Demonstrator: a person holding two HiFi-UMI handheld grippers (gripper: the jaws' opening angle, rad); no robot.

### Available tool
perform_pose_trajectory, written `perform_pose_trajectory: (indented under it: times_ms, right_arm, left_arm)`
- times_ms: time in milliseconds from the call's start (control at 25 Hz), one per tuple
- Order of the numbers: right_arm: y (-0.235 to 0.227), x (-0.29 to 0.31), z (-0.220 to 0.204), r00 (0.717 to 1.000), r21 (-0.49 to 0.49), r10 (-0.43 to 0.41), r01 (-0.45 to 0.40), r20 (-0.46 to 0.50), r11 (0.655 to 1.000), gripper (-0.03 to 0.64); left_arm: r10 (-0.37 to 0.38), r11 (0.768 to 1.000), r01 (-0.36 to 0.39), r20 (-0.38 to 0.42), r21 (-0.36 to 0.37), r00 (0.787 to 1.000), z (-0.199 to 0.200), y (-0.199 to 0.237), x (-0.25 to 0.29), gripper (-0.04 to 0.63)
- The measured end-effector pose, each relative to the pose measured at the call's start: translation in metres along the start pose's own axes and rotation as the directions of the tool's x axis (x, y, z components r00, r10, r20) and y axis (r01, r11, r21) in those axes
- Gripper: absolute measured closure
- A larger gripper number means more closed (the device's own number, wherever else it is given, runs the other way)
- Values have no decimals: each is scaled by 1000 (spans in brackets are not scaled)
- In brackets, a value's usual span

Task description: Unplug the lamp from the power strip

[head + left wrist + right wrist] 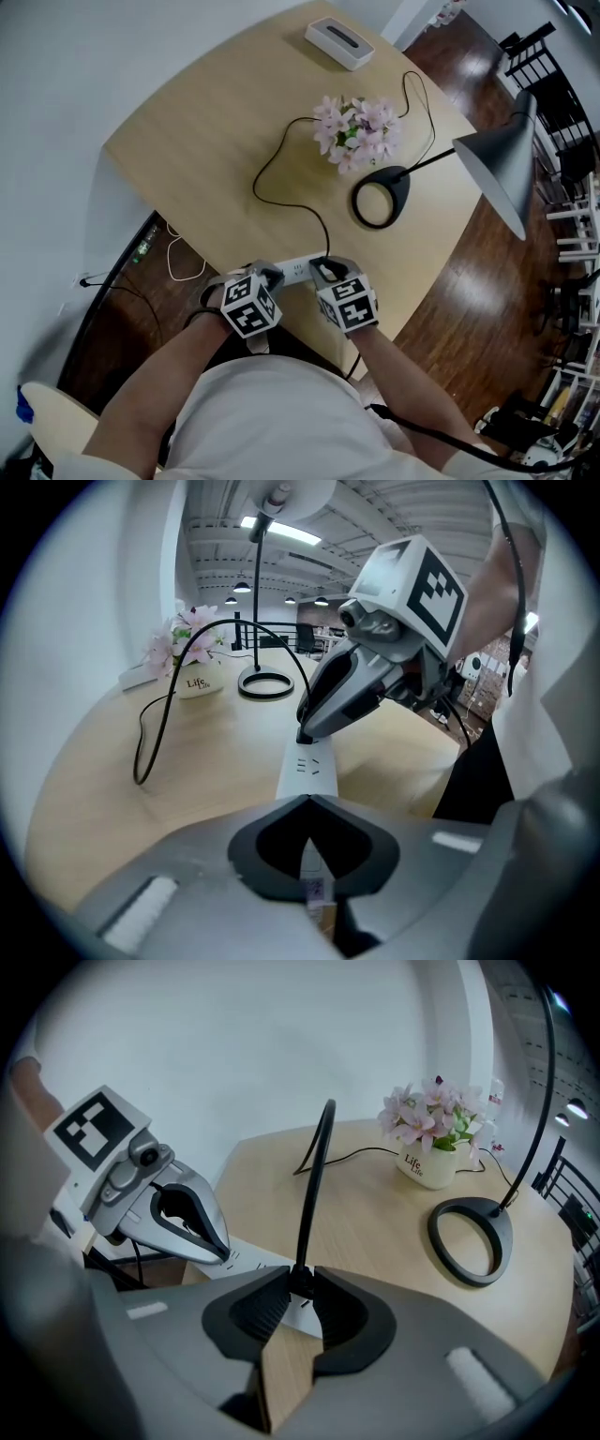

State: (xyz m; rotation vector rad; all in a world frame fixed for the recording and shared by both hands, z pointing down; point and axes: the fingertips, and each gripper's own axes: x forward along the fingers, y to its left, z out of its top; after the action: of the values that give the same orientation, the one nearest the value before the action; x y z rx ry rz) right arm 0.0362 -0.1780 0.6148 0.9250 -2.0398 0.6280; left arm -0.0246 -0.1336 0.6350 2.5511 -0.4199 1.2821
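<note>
A white power strip (296, 270) lies at the table's near edge. My left gripper (266, 278) is shut on its left end; in the left gripper view the strip (309, 761) runs out from between the closed jaws of the left gripper (314, 878). My right gripper (325, 272) is shut on the lamp's black plug (300, 1283), right at the strip's top face. Whether the plug is still seated I cannot tell. The black cord (272, 187) loops across the table to the lamp's ring base (380, 197). The grey shade (502, 164) hangs over the right edge.
A pot of pink flowers (356, 131) stands behind the lamp base, and a white box (339, 42) sits at the far edge. Cables (183, 262) trail on the floor to the left of the wooden table (206, 122). Black chairs (553, 84) stand at the right.
</note>
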Motion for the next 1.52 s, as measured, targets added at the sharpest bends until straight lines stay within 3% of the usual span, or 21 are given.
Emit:
perform_pose_trajectory:
  times_ms: [240, 440, 600, 1040, 1360, 1520]
  right_arm:
    - [1, -3, 3, 1000, -13, -19, 19, -9, 1000, 543]
    - [7, -32, 55, 990, -108, -42, 57, 133, 992, 543]
    - [-5, -46, 66, 989, -76, -37, 49, 145, 996, 540]
    - [-58, -73, 2, 990, 44, -126, 123, 64, 991, 537]
    - [-73, -46, -56, 989, 72, -91, 100, -118, 992, 535]
    - [-74, -33, -70, 987, 72, -63, 75, -149, 995, 534]
  left_arm:
    - [23, 999, -22, -63, 25, 998, -1, 0, 3, 595]
    - [12, 1000, -10, -71, 29, 997, -1, 1, 3, 595]
    - [4, 1000, -1, -86, 30, 996, -2, 0, 3, 595]
    - [1, 1000, 1, -111, 24, 994, -3, 0, 3, 592]
    - [25, 1000, -25, -125, -2, 992, -3, 1, 1, 591]
    - [34, 998, -39, -116, -42, 993, -4, 2, 0, 589]
